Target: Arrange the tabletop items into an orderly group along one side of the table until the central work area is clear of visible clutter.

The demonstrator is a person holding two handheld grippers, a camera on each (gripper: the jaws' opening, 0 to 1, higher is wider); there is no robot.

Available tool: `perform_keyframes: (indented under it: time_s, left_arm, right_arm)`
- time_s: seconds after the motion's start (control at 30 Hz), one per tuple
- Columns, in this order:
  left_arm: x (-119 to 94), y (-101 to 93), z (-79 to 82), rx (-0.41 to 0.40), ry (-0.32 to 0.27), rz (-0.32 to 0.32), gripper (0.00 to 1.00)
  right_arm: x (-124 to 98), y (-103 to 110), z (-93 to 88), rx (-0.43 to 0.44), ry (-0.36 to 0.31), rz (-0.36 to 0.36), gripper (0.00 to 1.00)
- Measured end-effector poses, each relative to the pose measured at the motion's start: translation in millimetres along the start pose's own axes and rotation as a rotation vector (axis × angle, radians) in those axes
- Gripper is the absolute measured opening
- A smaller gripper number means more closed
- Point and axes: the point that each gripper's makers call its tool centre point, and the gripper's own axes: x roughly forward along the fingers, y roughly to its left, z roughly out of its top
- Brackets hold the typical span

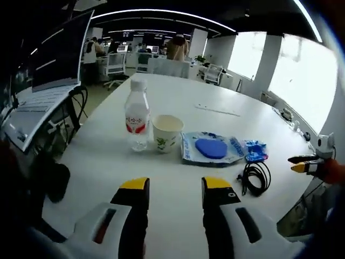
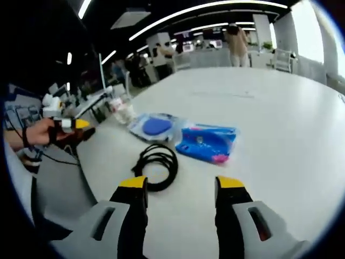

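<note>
On the white table [image 1: 215, 86] the items stand in a row near one edge. In the left gripper view the row goes across the picture: first a clear water bottle [image 1: 137, 114] with a white cap and a red and white label, standing upright with its long axis vertical. Just beside it is a paper cup [image 1: 167, 133], cream coloured with a small green print, upright and with its mouth up. Next is a flat clear packet [image 1: 211, 148] with a round blue thing inside, lying flat. At its far end a blue wrapper [image 1: 255, 150] touches it or nearly so. A coiled black cable [image 1: 257, 177] lies near the wrapper, closer to the table edge.

In the right gripper view the blue wrapper [image 2: 207, 143] lies flat, with its long axis across the picture and a pink mark on the near edge. The cable [image 2: 157, 164] makes a loose coil just beside it, and the packet [image 2: 155, 127] lies behind

The left gripper [image 1: 177, 186] has its jaws well apart and holds nothing. The right gripper [image 2: 182, 184] is also wide open and empty, above bare table
</note>
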Motion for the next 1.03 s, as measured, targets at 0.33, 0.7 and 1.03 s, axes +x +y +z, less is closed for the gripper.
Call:
perform_keyframes:
  time_s: [0.33,0.7,1.03]
  left_arm:
    - [-1,-0.7,15.7,-0.043,-0.038,-0.010,0.43]
    - [-4,-4.1,8.2,-0.053,-0.050,-0.020,0.43]
    - [-10,-0.2,6.7,-0.051,-0.054,-0.019,0.44]
  right_arm:
    - [-2,7,8.2,0.012,-0.035,-0.003,0.51]
    - [-3,12,3.0,-0.013,0.018,0.017,0.51]
    - [3,20,3.9,0.004,0.019,0.019,0.50]
